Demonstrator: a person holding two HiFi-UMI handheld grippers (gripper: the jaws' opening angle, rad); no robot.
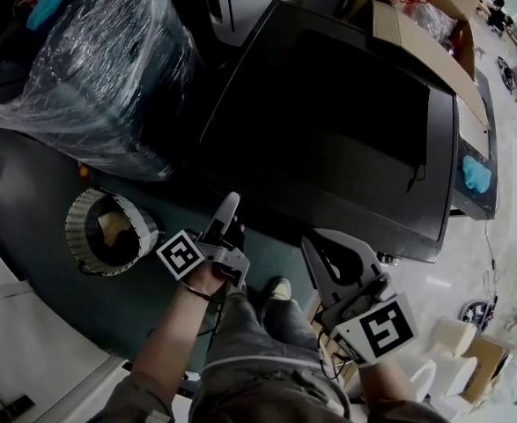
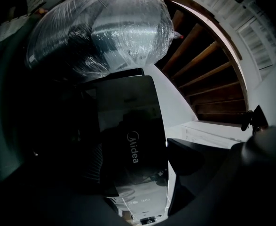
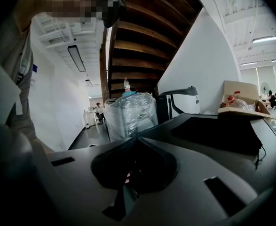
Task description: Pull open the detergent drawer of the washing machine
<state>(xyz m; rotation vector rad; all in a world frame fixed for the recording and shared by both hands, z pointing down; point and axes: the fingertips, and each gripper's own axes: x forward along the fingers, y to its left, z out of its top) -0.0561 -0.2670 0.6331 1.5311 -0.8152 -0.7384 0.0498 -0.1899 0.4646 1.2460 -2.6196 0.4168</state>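
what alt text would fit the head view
Seen from steeply above, a person holds the left gripper and right gripper near the front edge of a black-topped washer. A plastic-wrapped bundle stands at upper left, and a cardboard box lies beyond the washer.

Head view is dim and underexposed: the washing machine (image 1: 328, 122) top is a near-black slab, while the floor (image 1: 513, 201) at 3 o'clock is brighter. Left gripper view is darkest, heavily vignetted, lit from 1 to 3 o'clock. Right gripper view is bright, the ceiling lamp (image 3: 265, 39) glares at 2 o'clock and the edges bow.
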